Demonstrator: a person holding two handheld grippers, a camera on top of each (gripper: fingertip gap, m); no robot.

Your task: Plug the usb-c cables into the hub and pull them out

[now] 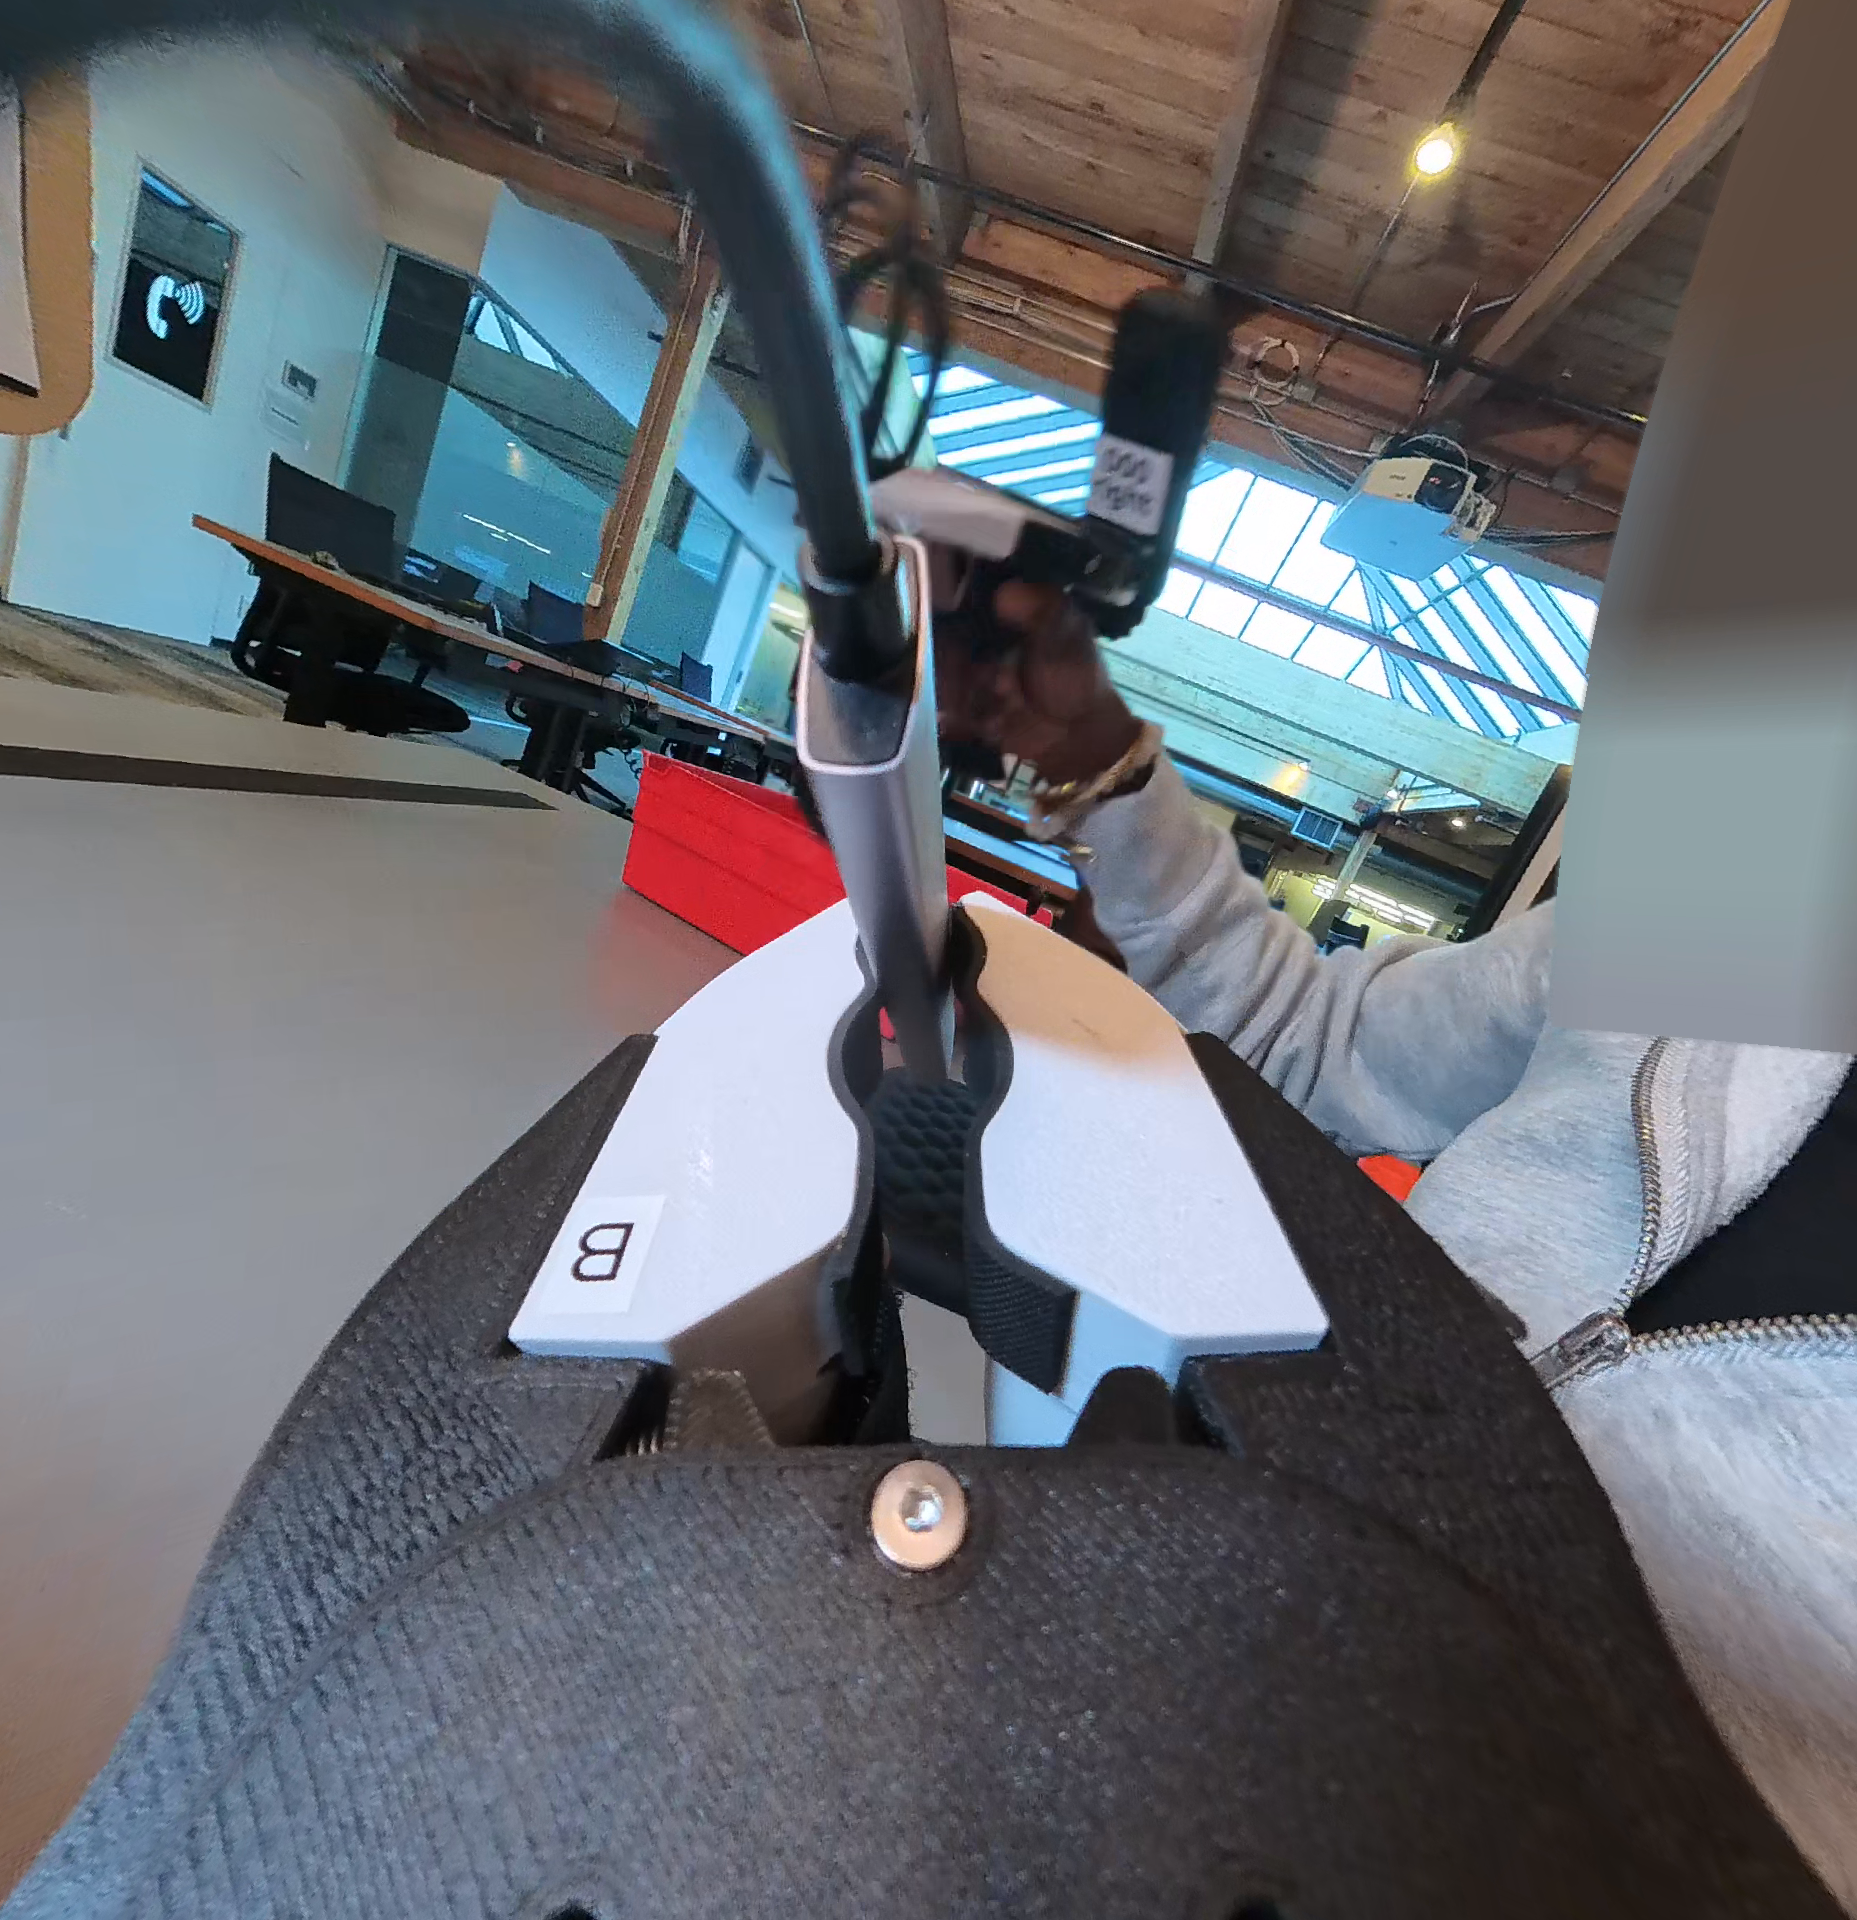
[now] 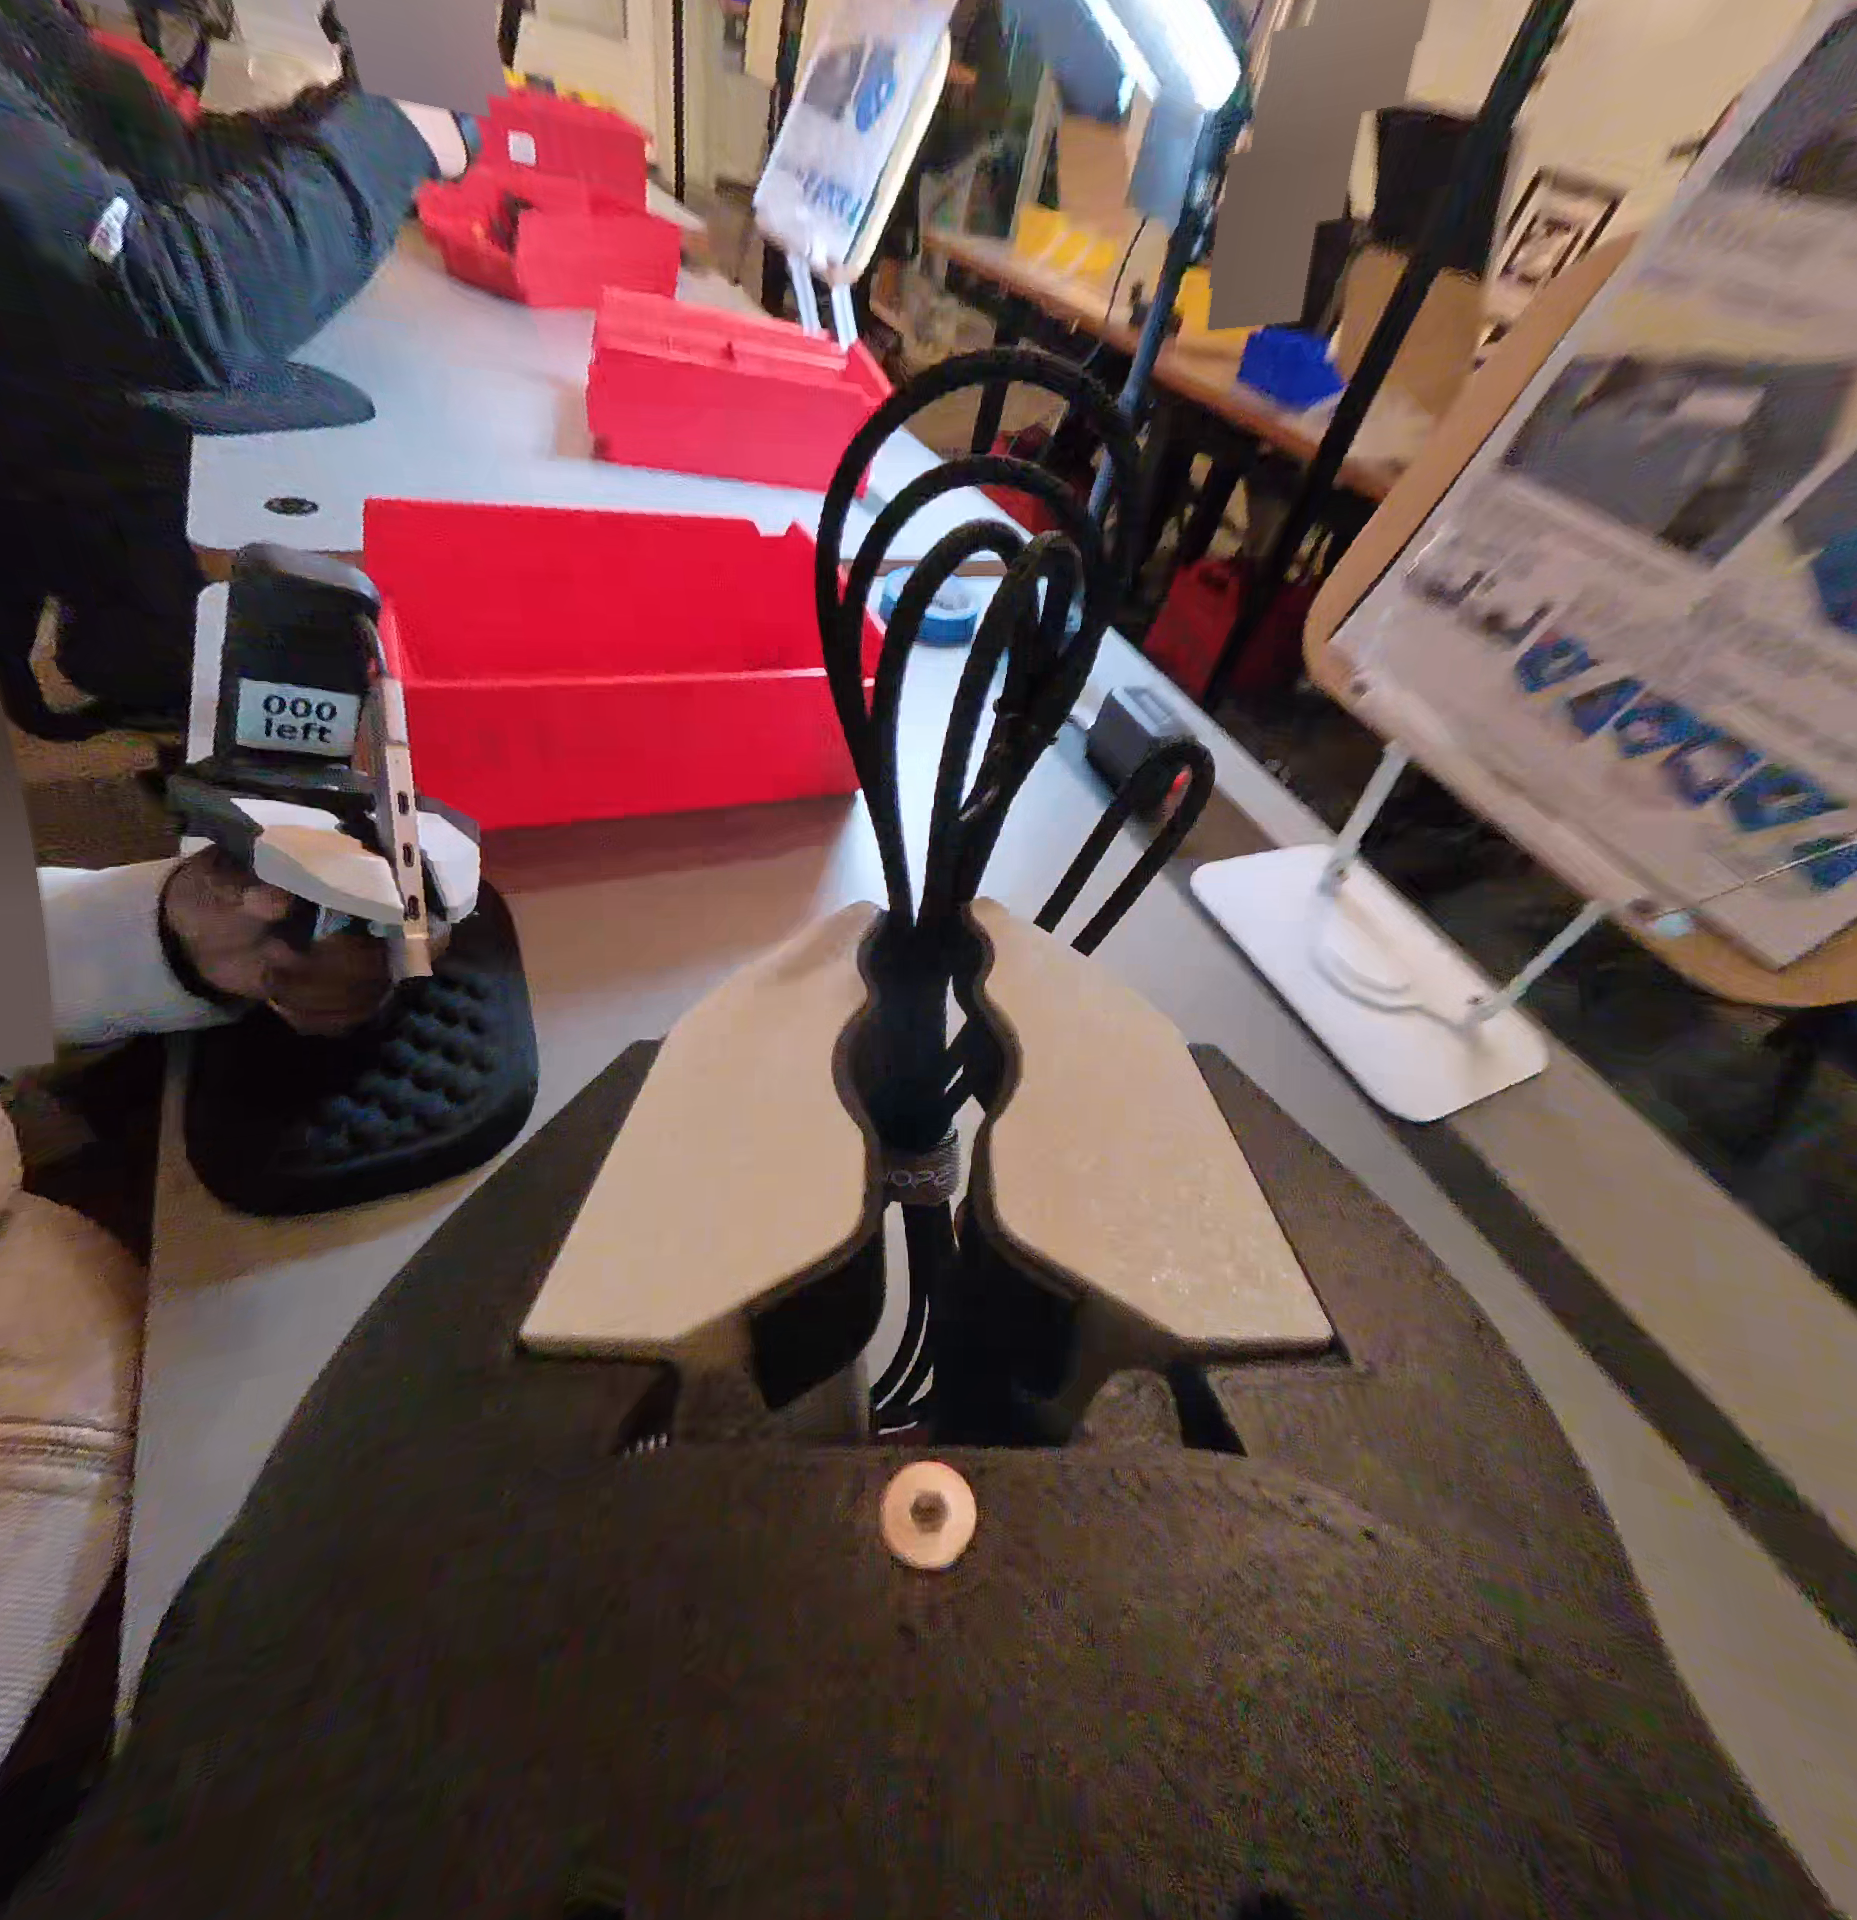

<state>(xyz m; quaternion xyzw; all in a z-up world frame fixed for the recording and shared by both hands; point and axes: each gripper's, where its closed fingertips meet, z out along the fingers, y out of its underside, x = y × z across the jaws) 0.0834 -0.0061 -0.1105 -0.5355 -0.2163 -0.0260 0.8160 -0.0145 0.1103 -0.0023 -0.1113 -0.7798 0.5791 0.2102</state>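
Each hand-held gripper has pale fingers in a black textured body (one silver screw); light grey zipped sleeve.

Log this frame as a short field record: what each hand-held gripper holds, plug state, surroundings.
left hand-held gripper: shut on grey hub, held off the table
right hand-held gripper: shut on bundled black cable loops
hub lead: thick black cable leaves its far end
hub side ports: empty where visible
nearby: red bin, grey table
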